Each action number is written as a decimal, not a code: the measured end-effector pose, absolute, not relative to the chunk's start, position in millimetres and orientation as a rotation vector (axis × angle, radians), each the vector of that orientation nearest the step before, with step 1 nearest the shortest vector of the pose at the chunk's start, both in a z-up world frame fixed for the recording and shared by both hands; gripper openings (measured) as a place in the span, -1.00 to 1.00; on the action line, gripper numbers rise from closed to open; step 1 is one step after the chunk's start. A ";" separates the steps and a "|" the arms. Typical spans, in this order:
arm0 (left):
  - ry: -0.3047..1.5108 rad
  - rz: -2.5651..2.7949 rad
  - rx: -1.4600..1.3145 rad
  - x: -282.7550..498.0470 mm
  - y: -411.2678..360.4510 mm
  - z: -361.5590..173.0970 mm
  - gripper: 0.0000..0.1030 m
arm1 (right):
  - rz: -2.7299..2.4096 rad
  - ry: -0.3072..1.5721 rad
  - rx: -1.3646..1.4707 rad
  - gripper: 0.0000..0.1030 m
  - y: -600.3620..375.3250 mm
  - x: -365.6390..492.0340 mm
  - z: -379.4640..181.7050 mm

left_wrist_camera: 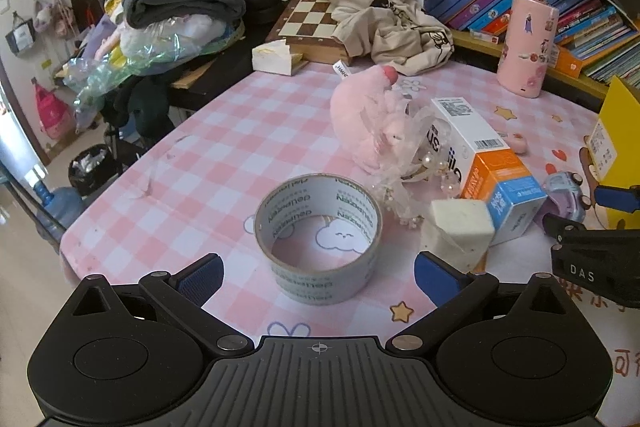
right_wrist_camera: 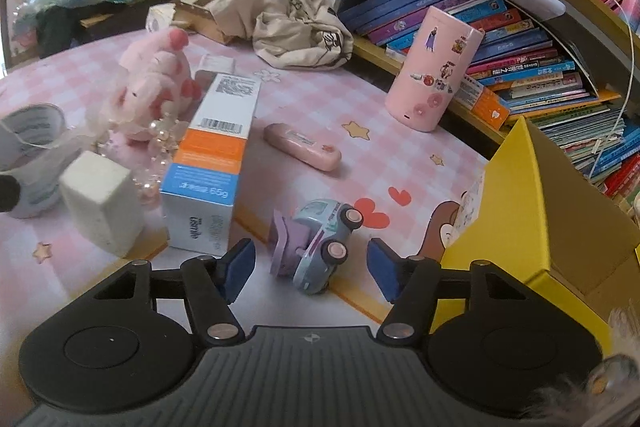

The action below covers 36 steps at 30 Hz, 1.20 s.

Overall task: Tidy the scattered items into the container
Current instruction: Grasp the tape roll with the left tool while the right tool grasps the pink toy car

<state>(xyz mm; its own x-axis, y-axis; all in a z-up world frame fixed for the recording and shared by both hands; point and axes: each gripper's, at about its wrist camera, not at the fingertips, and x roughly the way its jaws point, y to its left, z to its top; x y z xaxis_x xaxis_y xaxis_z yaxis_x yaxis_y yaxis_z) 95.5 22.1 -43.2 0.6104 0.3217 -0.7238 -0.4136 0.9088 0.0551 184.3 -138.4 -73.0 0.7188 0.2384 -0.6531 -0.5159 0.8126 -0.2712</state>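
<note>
A hollow roll of clear packing tape (left_wrist_camera: 318, 239) is seen lying flat on the pink checked tablecloth (left_wrist_camera: 224, 155), between the widely spread fingers of the left gripper (left_wrist_camera: 318, 273), which grips nothing. The right gripper (right_wrist_camera: 311, 267) is likewise spread wide and empty around a plastic toy car (right_wrist_camera: 316, 247) tipped on its side. A soft white foam block (right_wrist_camera: 102, 203) stands beside a long cardboard carton (right_wrist_camera: 214, 163). Only the right view shows the yellow cardboard box (right_wrist_camera: 532, 211) well, and a smooth pink case (right_wrist_camera: 302, 147).

tape roll (left_wrist_camera: 318, 239) between spread fingers (left_wrist_camera: 434, 277)
</note>
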 end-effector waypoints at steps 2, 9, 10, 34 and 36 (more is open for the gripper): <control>0.810 0.425 -0.113 98.8 23.0 -44.6 0.97 | 0.427 0.650 -0.463 0.15 -136.2 187.9 -75.9; 0.819 0.420 -0.079 111.6 30.2 -52.3 0.97 | 0.409 0.695 -0.432 0.15 -135.6 202.2 -82.1; 0.821 0.417 -0.085 113.3 32.6 -53.8 0.98 | 0.409 0.702 -0.426 0.15 -135.6 203.8 -82.8; 0.857 0.347 -0.186 113.0 53.4 -72.2 0.60 | 0.414 0.765 -0.310 -0.18 -154.8 190.0 -65.6; 0.847 0.338 -0.211 108.9 55.1 -70.4 0.60 | 0.417 0.761 -0.299 -0.18 -159.0 182.5 -61.6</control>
<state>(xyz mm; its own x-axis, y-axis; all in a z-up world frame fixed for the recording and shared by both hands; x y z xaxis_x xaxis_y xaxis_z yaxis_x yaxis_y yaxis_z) 108.9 55.1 -70.4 0.6141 0.2076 -0.7614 -0.3735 0.9263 -0.0487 182.5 -159.0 -61.6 0.6493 0.2552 -0.7165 -0.4671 0.8772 -0.1108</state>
